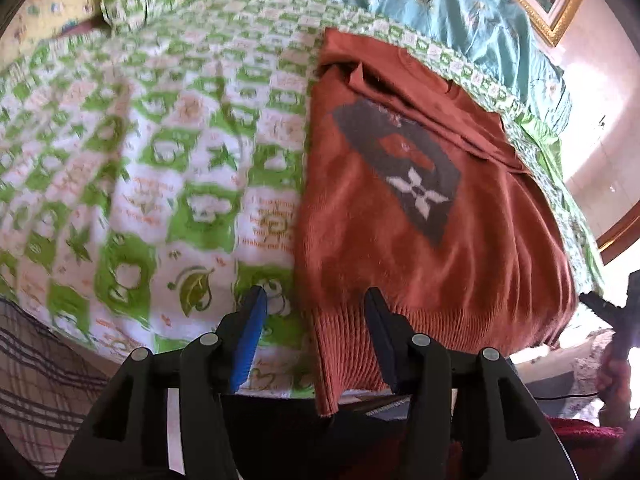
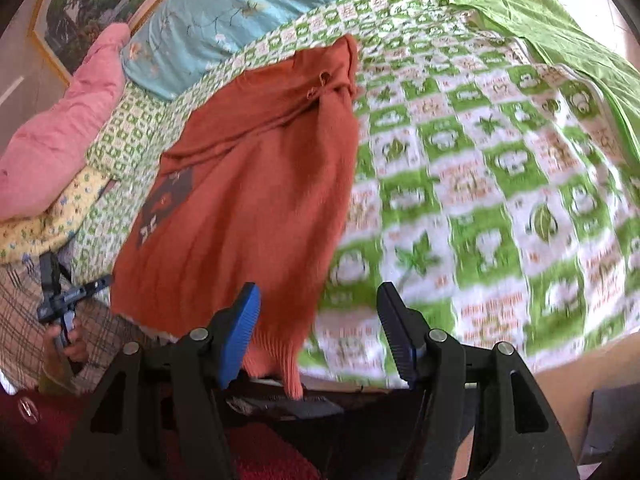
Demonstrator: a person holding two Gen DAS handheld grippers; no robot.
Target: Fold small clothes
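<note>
The rust sweater [image 1: 420, 216] lies lengthwise on the green checked bedspread [image 1: 160, 160], sides folded inward (hem overhanging the near edge). Left gripper [image 1: 316, 300] and right gripper [image 2: 318, 296] stand wide open, empty, each straddling a hem corner. The crosswise fold appears outstanding.

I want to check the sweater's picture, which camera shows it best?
The left wrist view: the sweater's dark patch with its white flower faces the camera whole. The right wrist view shows the patch edge-on, partly folded under.

The left gripper [image 1: 316, 300] and the right gripper [image 2: 318, 296] are showing black plastic frames with round silver pivot pins, each carrying one ribbed blue finger pad [image 1: 250, 340] and one dark pad.
</note>
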